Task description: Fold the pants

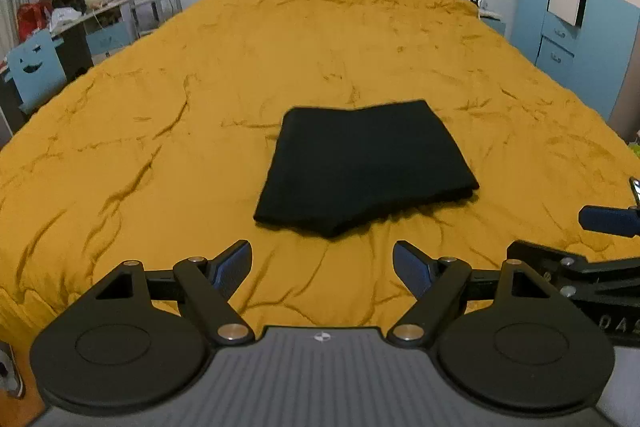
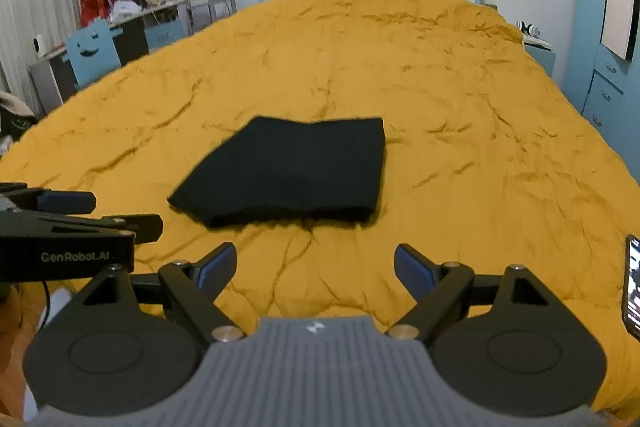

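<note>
Black pants [image 1: 366,167] lie on the mustard-yellow bed cover [image 1: 160,131], a little nearer the foot of the bed than its middle, as one compact, roughly rectangular bundle. No leg trails out of it in either view; the near edge shows stacked layers with a small dip at its centre, and the far edge runs fairly straight. Judgement: the folding looks essentially done, the garment reduced to a flat multi-layer packet. How many folds went in cannot be read off, since the fabric is uniformly dark and layer lines do not show. Left gripper [image 1: 322,263]: fingers spread wide apart, nothing between them, only bed cover visible in the gap; it sits short of the bundle's near edge, not touching. Right gripper [image 2: 315,265]: same condition, fingers wide apart and empty, also just short of the pants, with the bundle slightly to its left. Each gripper shows at the edge of the other's view, so the two stand side by side. Bed cover around the bundle is creased but carries nothing else near the pants. A phone-like screen [image 2: 632,287] shows at the right margin of the right wrist view. What is left, if anything: perhaps squaring off the uneven near edge or flattening the packet; otherwise the task reads as complete.
</note>
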Tool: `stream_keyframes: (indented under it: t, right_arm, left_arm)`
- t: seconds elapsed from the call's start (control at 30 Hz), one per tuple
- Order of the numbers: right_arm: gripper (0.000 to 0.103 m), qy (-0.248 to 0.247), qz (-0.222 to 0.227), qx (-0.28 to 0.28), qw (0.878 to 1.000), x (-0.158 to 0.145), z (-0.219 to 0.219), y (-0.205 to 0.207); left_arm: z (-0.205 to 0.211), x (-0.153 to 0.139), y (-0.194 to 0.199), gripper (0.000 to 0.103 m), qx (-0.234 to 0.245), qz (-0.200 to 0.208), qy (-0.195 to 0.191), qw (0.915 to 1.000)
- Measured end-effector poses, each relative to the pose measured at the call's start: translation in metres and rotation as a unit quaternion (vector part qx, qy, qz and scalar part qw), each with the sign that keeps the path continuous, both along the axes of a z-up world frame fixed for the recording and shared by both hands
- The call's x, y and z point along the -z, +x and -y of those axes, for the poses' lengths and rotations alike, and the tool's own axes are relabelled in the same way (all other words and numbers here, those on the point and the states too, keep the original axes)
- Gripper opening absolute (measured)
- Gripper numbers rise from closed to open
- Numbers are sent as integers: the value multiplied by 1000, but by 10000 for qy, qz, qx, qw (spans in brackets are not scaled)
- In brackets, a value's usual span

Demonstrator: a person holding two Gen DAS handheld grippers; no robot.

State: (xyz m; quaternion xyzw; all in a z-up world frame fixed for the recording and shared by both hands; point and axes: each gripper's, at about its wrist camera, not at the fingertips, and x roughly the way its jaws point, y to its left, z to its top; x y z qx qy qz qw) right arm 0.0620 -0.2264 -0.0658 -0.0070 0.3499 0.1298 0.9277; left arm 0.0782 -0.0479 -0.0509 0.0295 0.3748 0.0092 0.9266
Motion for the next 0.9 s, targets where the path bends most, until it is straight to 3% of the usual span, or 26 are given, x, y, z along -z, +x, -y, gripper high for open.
stream_keyframes:
  t: [0.17, 0.9]
  right_arm:
    - [82, 19, -218, 40, 9998, 10, 2, 3]
    - [82, -79, -218, 30, 9997, 8, 0, 8]
  left_arm:
    - [4, 5, -4, 94, 33, -89, 45, 9999]
    - [4, 4, 0, 94, 0, -100, 82, 9999]
